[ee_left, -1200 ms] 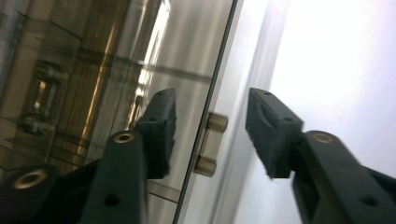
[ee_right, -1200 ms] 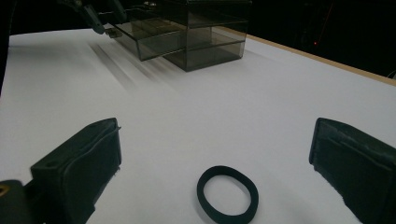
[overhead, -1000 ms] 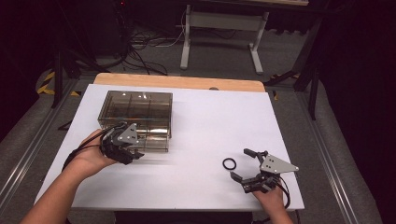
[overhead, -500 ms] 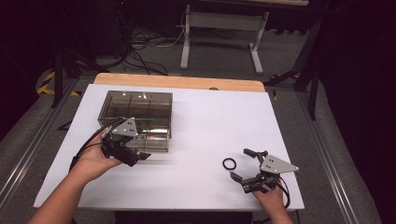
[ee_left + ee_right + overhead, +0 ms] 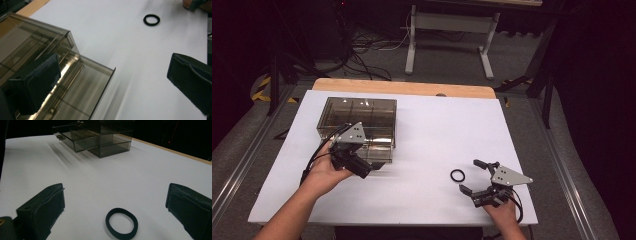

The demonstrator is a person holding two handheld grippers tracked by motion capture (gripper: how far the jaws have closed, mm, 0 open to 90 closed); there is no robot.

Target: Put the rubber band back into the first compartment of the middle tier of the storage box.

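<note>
Nearest the person, at the lower right of the high view, the right gripper rests on the white table with its jaws spread wide and nothing between the pads. In the right gripper view the small black rubber ring lies flat on the table just ahead of the jaws, centred between them and touching neither; in the high view it sits at lower centre-right.

Handling judgement: the ring looks light, thin and somewhat pliable, so it should neither break nor resist. It lies flush to a smooth surface, however, and may skate away when nudged. The sound hold is across its outer rim, pads brought low to the table on opposite sides (a pinch on one wall, one pad inside the hole, would also serve).

Farther off, at centre-left of the high view, the left gripper stands at the front of the smoke-tinted transparent plastic drawer box. Its jaws have just been opening and now stand wide apart, gripping nothing. In the left gripper view the lower drawer stands pulled out and appears empty, with one pad over the box and the other over bare table.
</note>
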